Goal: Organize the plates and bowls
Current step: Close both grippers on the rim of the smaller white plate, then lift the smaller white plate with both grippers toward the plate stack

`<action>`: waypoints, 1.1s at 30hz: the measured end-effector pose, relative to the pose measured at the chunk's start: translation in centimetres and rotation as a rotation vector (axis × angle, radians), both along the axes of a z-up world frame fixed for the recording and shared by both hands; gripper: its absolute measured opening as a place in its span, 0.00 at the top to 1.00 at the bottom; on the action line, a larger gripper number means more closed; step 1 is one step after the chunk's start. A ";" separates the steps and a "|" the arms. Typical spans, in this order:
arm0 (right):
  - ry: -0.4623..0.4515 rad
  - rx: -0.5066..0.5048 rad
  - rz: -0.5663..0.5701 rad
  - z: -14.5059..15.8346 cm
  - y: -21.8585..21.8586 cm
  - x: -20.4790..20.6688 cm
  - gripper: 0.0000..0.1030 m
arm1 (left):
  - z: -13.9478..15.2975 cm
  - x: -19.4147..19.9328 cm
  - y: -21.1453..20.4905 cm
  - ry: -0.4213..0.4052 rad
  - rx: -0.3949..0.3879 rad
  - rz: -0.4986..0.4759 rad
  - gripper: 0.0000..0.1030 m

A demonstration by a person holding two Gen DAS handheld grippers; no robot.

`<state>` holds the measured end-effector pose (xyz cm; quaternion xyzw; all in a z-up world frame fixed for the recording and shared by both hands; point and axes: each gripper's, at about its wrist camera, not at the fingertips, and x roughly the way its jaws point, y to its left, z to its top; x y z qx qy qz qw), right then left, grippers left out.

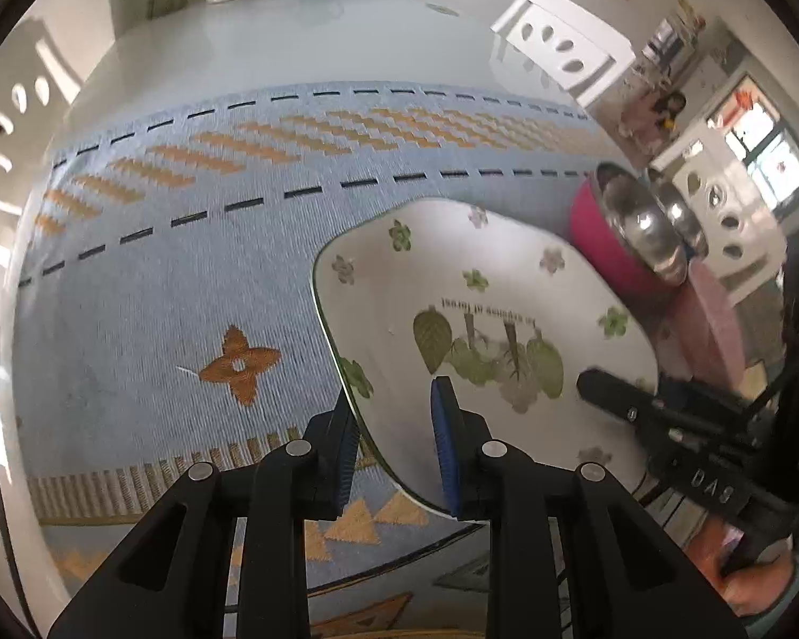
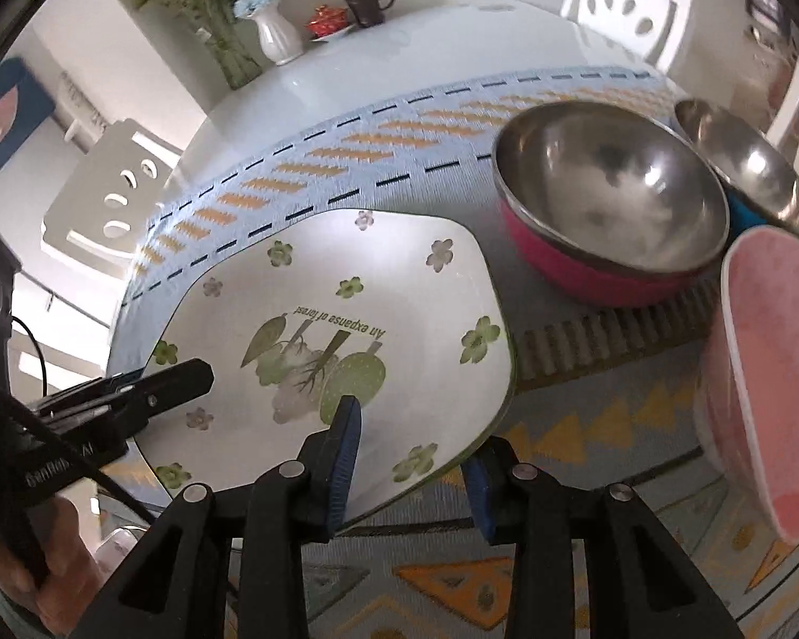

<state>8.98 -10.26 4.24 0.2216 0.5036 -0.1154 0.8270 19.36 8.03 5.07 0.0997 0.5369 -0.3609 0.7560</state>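
Straddling the near rim of the white plate (image 1: pixel 484 314), both pairs of fingers stand spread, each with one blue pad above the plate and one below its edge; neither pair is visibly pressed onto it. The left gripper (image 1: pixel 394 447) takes the plate's left near edge, and the right gripper (image 2: pixel 410 458) takes the right near corner. The plate, printed with green leaves and small flowers, lies on the blue patterned cloth (image 1: pixel 186 266) near the front edge of the surface (image 2: pixel 399 37), its near rim looking slightly raised.

Left of the plate, the cloth is open all the way to its dashed border, and beyond that the pale surface runs bare toward the back. On the right it is crowded: a pink bowl with a steel inside (image 2: pixel 612 213) sits just beside the plate's far right corner, a second steel bowl with a blue outside (image 2: pixel 745 170) sits just behind that, and a pink plate (image 2: pixel 767 373) lies near the right edge. At the far back stand a white vase (image 2: pixel 279 37), a red lidded cup (image 2: pixel 327 18) and a dark teapot (image 2: pixel 367 2). White chairs (image 2: pixel 112 191) ring the surface.
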 end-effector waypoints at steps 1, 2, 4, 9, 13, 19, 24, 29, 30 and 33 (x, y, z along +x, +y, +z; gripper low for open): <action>0.001 -0.019 0.008 0.0 0.2 0.1 0.66 | 0.0 -0.1 -0.1 0.002 -0.001 0.003 0.79; 0.004 -0.026 0.014 0.1 0.2 -0.4 0.66 | 0.0 -0.1 0.0 0.007 -0.010 0.009 0.79; 0.006 -0.025 0.021 0.2 0.3 -0.6 0.66 | 0.3 -0.7 -0.1 -0.005 -0.024 0.015 0.79; -0.026 -0.021 0.026 0.9 0.3 -1.0 0.66 | 1.4 -1.8 0.4 -0.030 -0.047 0.007 0.78; -0.004 -0.091 0.069 0.9 1.4 -0.4 0.67 | 1.3 -1.7 0.3 -0.043 -0.038 0.007 0.78; 0.000 0.095 -0.035 -0.7 -1.1 -0.4 0.67 | -1.3 0.4 1.4 0.049 -0.022 0.088 0.79; 0.024 0.119 -0.108 -1.5 -2.9 1.0 0.56 | -1.4 2.0 0.9 0.039 -0.025 0.101 0.79; 0.054 0.104 -0.139 -2.7 -3.5 3.1 0.55 | -2.6 3.8 -0.3 0.081 -0.013 0.087 0.79; 0.028 0.093 -0.147 -2.5 -3.4 3.3 0.55 | -2.8 3.9 -0.5 0.086 -0.011 0.091 0.79; 0.033 0.031 -0.120 -1.8 -2.4 3.9 0.58 | -3.1 4.4 -0.6 0.079 -0.010 0.099 0.79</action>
